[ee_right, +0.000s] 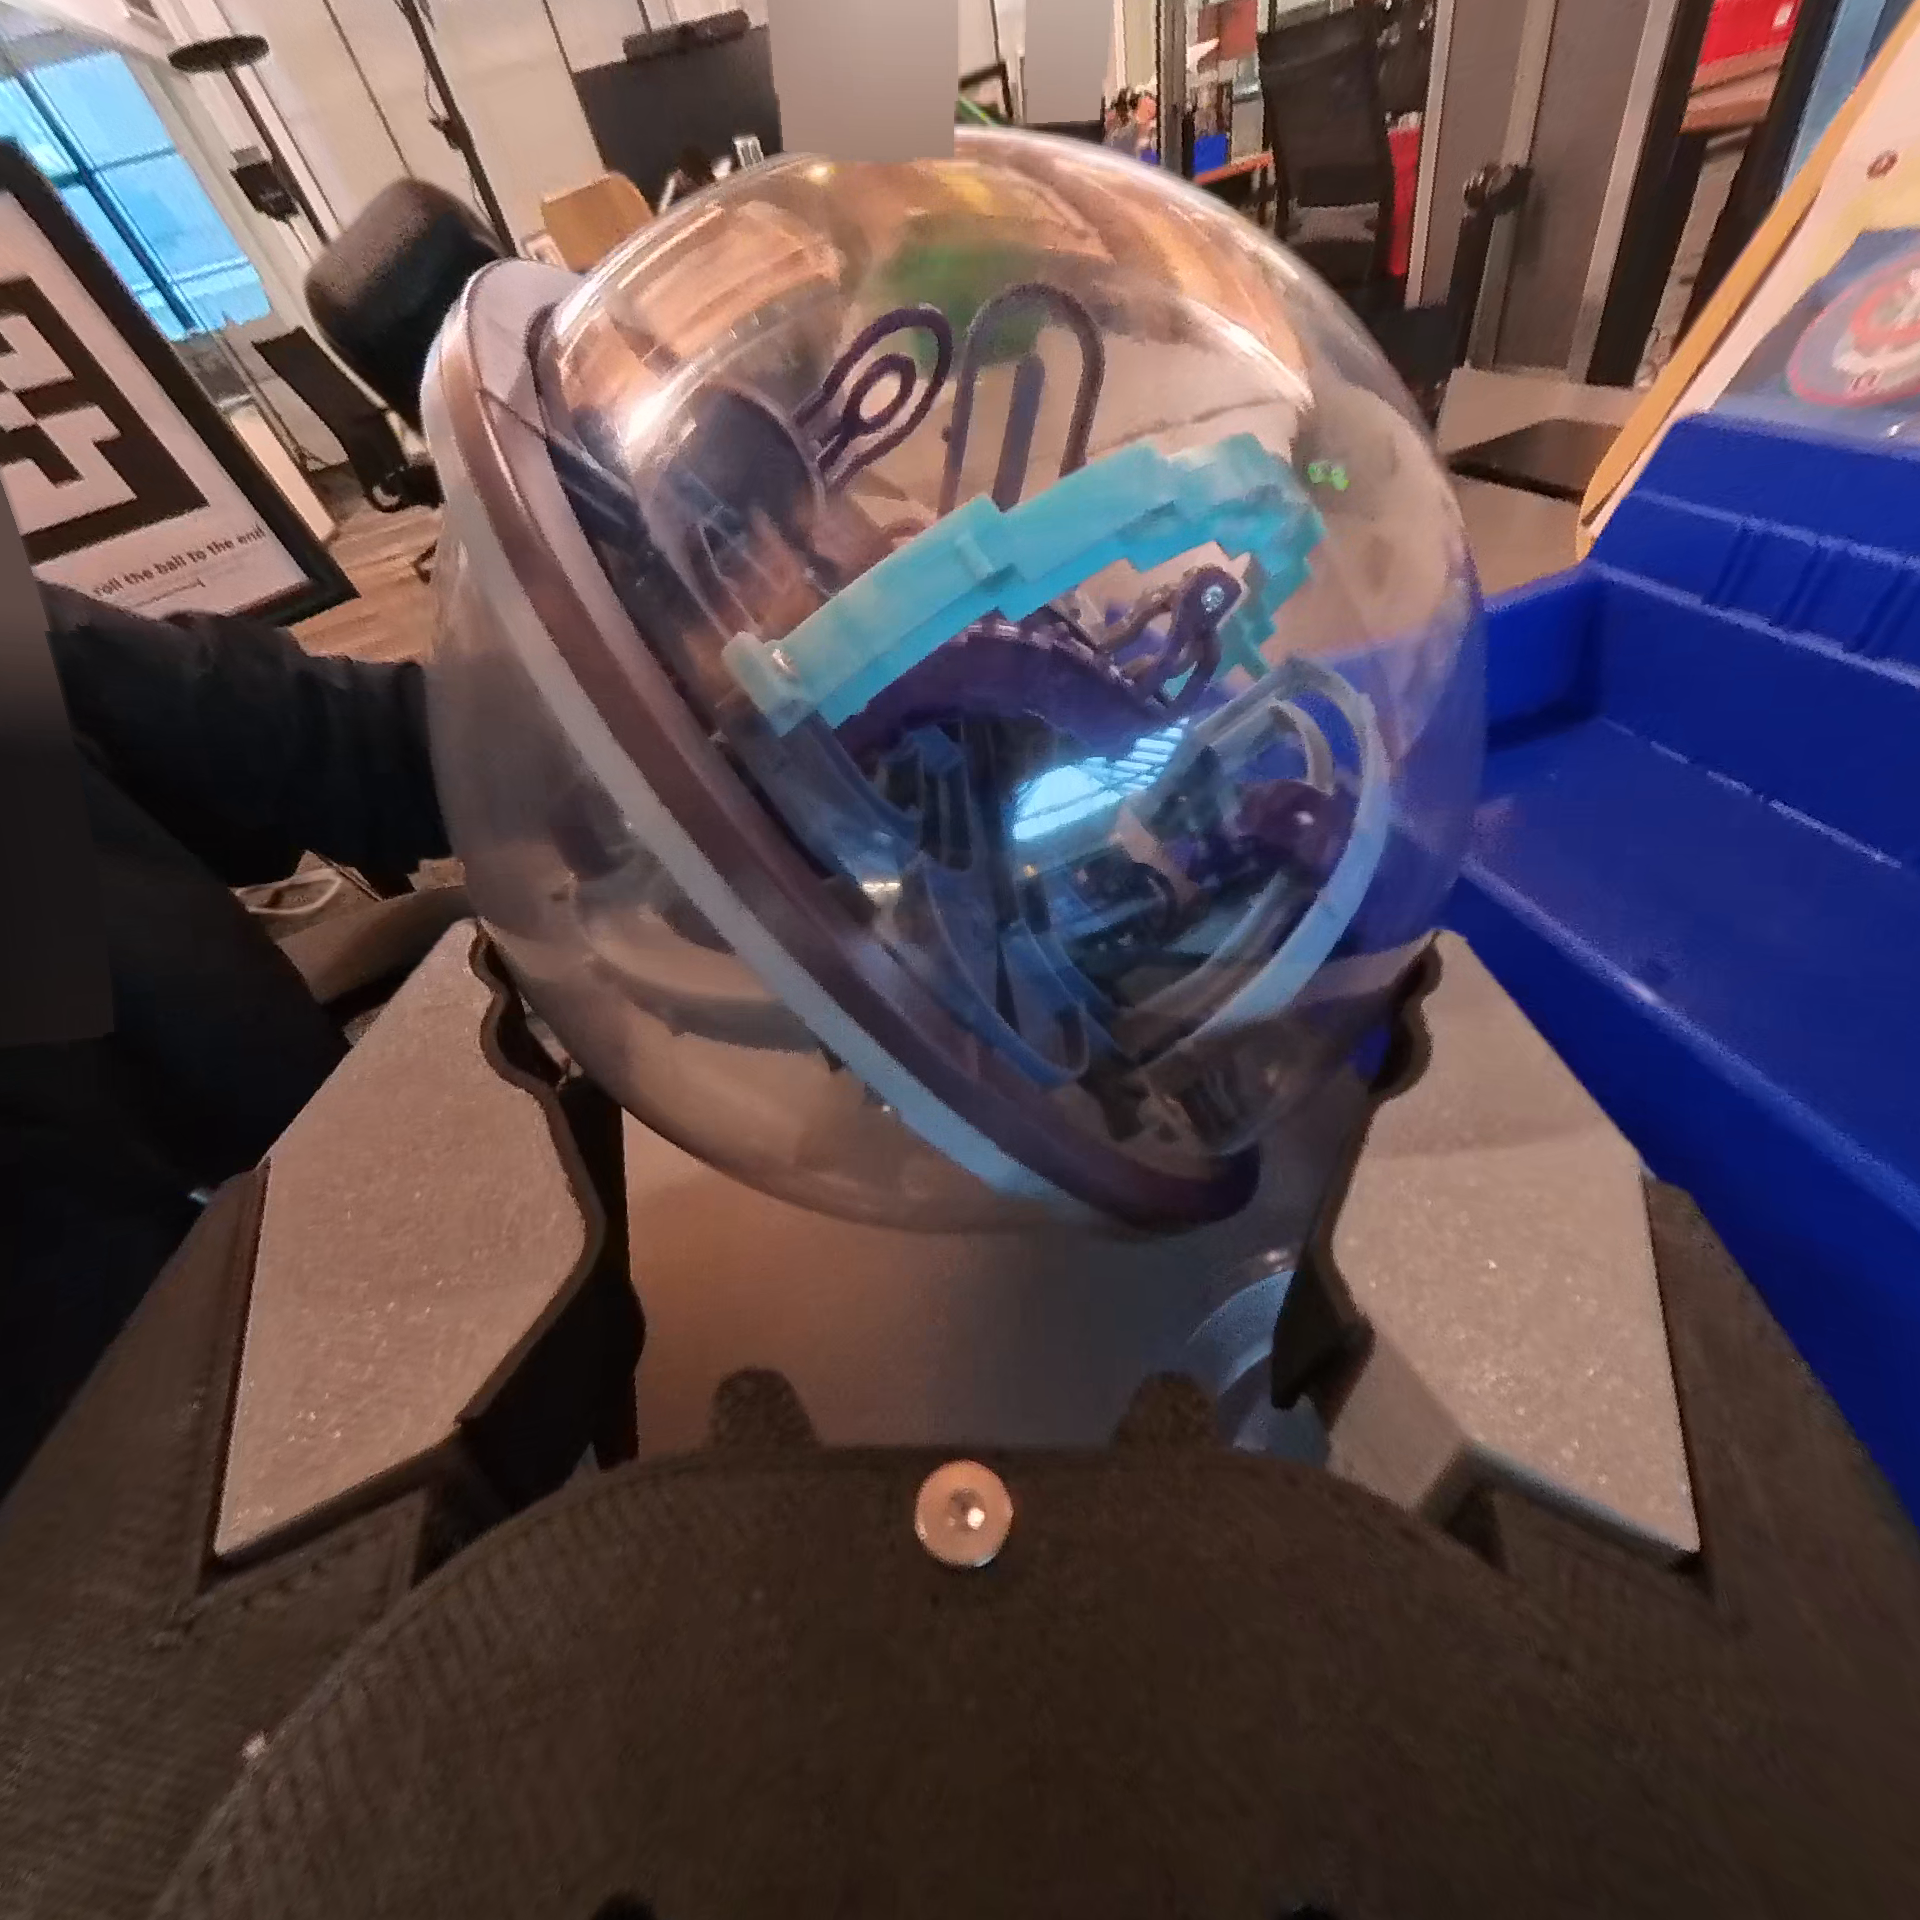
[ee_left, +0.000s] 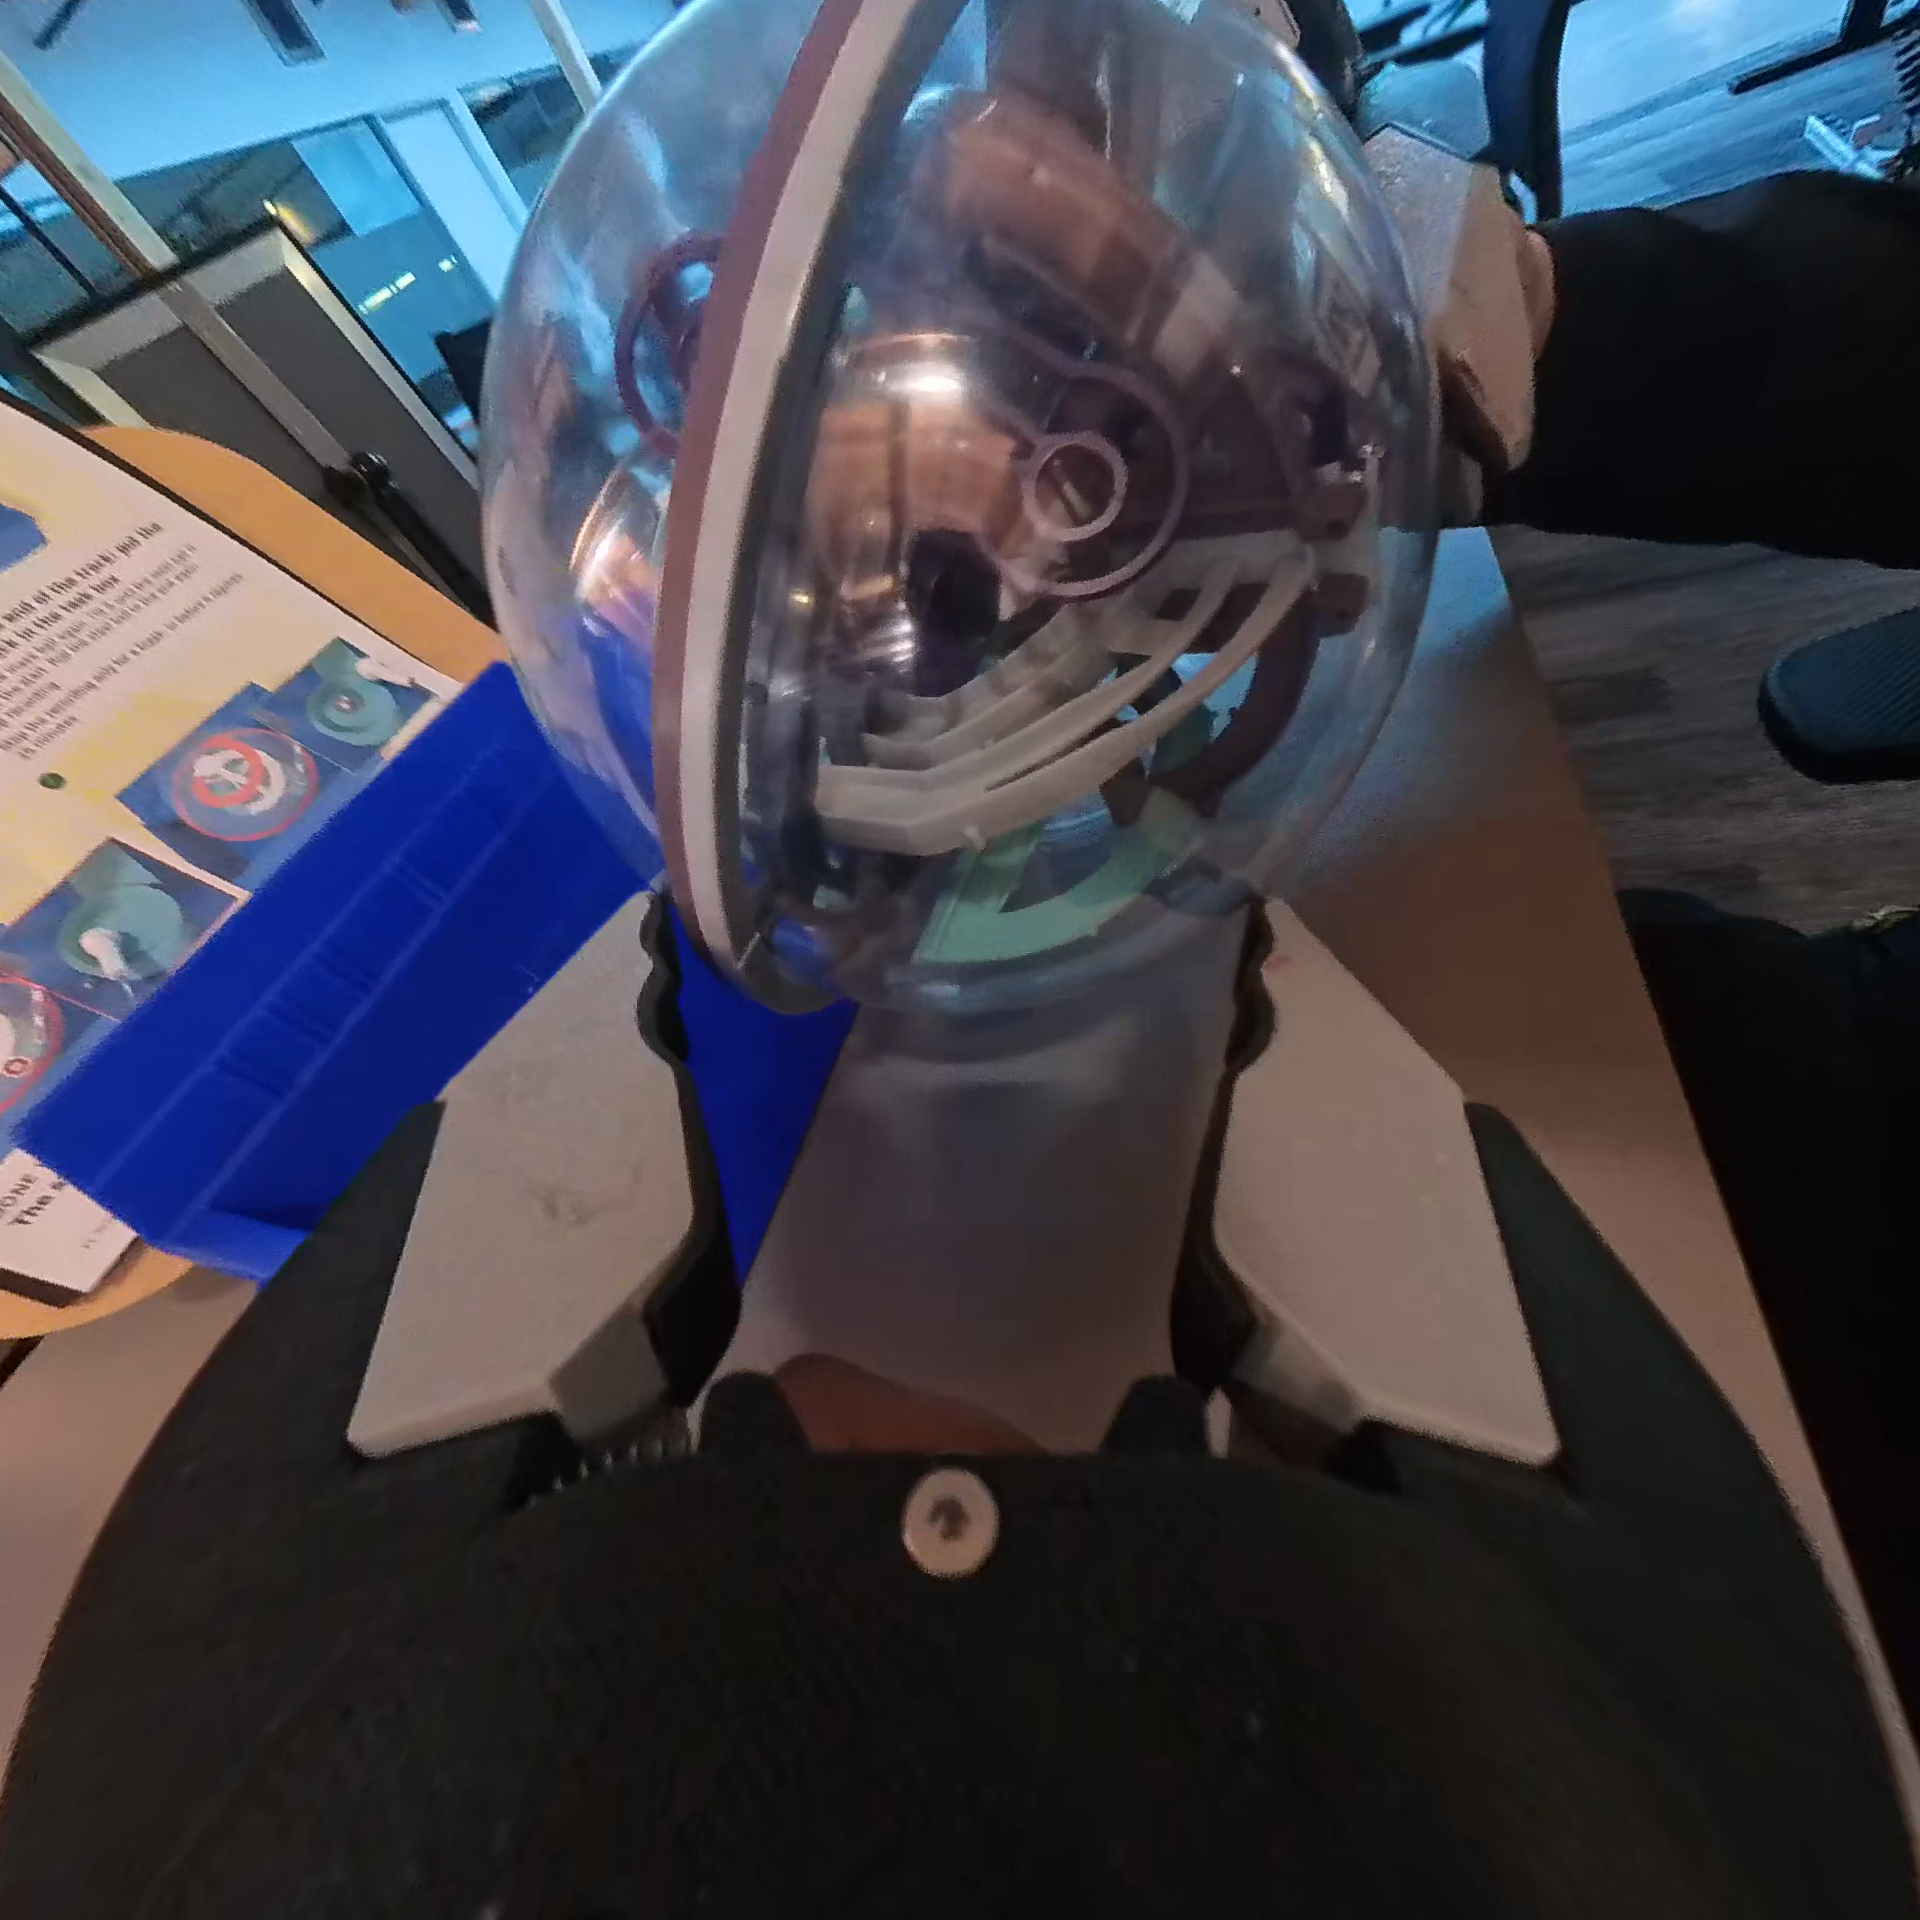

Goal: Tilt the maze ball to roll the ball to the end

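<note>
Room: office-like space behind my grippers, with glass partitions, black chairs and stands; a framed black-and-white sign (ee_right: 135, 416) leans off to the left of the maze ball in my right wrist view.
Surface: pale tabletop (ee_left: 1403, 1039) below the maze ball.
Maze ball: clear plastic sphere (ee_left: 956, 499), lifted off the table and held between my two grippers; its white and purple equator band (ee_left: 727, 623) runs steeply tilted.
Inside the sphere: white tracks (ee_left: 1039, 769), purple loops, a teal ramp (ee_right: 1018, 561) and a green piece low down (ee_left: 1039, 894). I cannot pick out the small ball among the blurred tracks.
Left gripper: my left gripper (ee_left: 956, 935) has its jaws wide apart, with the black fingertips (ee_left: 660, 966) against the sphere's lower sides, cradling it.
Right gripper: my right gripper (ee_right: 956, 997) is spread wider, its fingertips (ee_right: 509, 997) against the sphere's underside on either side.
Blue bin: open plastic bin (ee_right: 1714, 779) just beside the sphere on the table; the part of its inside that I see holds nothing.
Instruction sheet: printed sheet with photos (ee_left: 135, 727) beyond the bin, on a round wooden board (ee_left: 312, 540).
Sleeve: a dark sleeve (ee_left: 1714, 364) reaches to the sphere's far side.
</note>
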`<state>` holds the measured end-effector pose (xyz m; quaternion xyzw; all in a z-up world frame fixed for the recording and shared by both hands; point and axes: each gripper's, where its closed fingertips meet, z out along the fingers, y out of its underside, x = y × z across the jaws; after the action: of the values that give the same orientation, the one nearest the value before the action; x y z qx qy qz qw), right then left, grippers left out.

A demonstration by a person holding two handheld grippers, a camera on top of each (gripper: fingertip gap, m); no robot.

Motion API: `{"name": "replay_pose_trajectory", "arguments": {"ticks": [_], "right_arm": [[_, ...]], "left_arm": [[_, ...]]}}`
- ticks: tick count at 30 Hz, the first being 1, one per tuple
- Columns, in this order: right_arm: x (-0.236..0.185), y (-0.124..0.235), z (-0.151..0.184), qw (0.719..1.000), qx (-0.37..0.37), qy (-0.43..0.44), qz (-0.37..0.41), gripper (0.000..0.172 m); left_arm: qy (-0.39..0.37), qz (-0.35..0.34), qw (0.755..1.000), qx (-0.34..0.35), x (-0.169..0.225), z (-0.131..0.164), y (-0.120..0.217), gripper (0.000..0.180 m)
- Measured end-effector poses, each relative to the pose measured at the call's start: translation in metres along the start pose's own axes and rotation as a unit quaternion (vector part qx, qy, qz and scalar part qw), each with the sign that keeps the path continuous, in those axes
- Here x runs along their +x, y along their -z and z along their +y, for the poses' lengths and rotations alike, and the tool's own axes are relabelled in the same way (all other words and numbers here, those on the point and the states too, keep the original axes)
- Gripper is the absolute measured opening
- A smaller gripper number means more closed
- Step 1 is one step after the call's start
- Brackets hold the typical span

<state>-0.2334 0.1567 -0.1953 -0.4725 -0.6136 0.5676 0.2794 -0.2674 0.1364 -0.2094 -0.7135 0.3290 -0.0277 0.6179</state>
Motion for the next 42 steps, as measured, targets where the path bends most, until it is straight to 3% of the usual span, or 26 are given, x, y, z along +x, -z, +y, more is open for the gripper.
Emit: {"name": "replay_pose_trajectory", "arguments": {"ticks": [12,16,22,29,42], "right_arm": [[-0.018,0.005,-0.087,0.995,0.078,0.064,-0.016,0.158],[-0.017,0.006,-0.103,0.992,0.103,0.073,-0.023,0.157],[-0.009,0.003,-0.102,0.987,0.139,0.082,-0.017,0.157],[-0.001,-0.001,-0.084,0.989,0.106,0.104,0.002,0.157],[0.004,-0.003,-0.079,0.983,0.127,0.135,0.000,0.157]], "left_arm": [[-0.051,-0.057,0.996,0.046,-0.035,-0.073,0.027,0.109],[-0.050,-0.066,0.995,0.060,-0.043,-0.086,0.029,0.111],[-0.016,-0.068,0.995,0.071,-0.044,-0.073,0.022,0.111],[0.013,-0.056,0.995,0.087,-0.040,-0.059,0.014,0.115],[0.026,-0.064,0.994,0.088,-0.037,-0.045,0.009,0.115]]}}
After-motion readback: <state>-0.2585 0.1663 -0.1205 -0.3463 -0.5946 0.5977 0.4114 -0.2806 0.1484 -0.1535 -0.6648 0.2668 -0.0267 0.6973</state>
